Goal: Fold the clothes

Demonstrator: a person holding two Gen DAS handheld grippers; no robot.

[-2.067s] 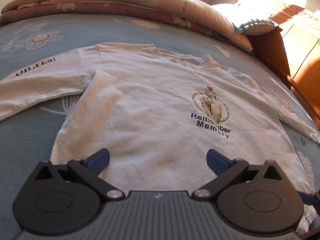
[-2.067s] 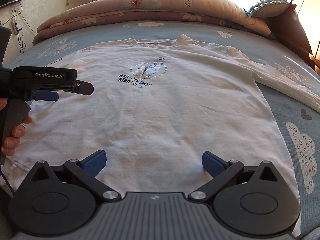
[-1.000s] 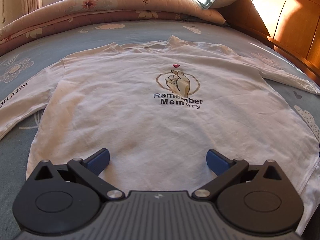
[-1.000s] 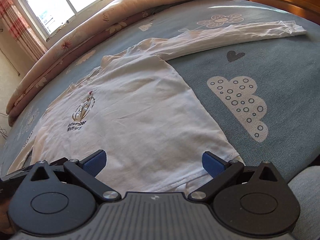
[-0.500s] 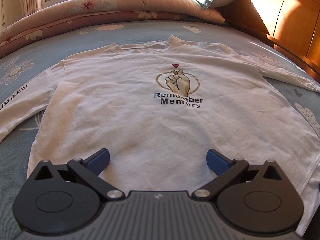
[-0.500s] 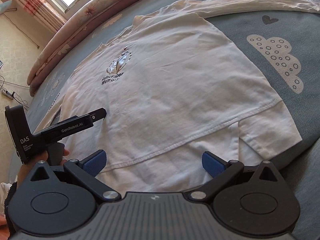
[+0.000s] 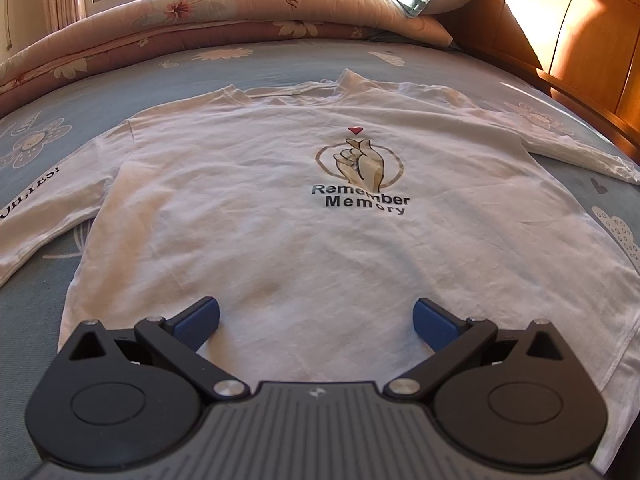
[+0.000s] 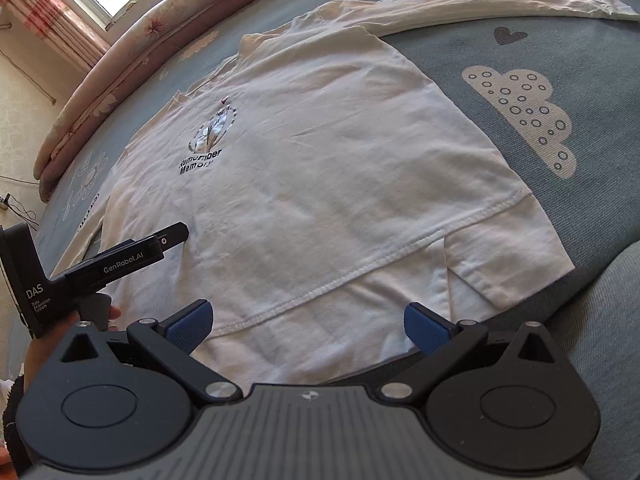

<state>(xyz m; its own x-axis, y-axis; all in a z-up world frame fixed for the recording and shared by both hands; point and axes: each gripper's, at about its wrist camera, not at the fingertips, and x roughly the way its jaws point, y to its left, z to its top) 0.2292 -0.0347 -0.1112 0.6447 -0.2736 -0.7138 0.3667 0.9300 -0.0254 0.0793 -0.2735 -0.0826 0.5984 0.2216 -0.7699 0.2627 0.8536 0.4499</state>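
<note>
**Shirt flat on bed, hem nearest both grippers**

Shirt [image 7: 280, 216] spread face up on the bed [image 7: 280, 60], collar far, sleeves out sideways. Hem just ahead of right gripper [image 8: 306, 320]; left gripper [image 7: 316, 316] over lower body. Jaws wide, empty.

The white shirt [image 7: 280, 240] was soft cloth, thin and a bit wrinkly, with a stitched hem at 6 o'clock. Its printed picture [image 7: 359, 160] looked smooth and a little shiny. The blue bed sheet [image 8: 560, 40] was matt cloth with a fine rough weave. The quilt [image 7: 200, 16] at 12 o'clock looked puffy and soft. The headboard [image 7: 580, 40] at 2 o'clock was smooth, glossy wood. The left gripper [image 7: 316, 316] was matt black plastic with blue ridged pads [image 7: 198, 318] and shiny metal pins. The right gripper [image 8: 306, 320] looked the same.
</note>
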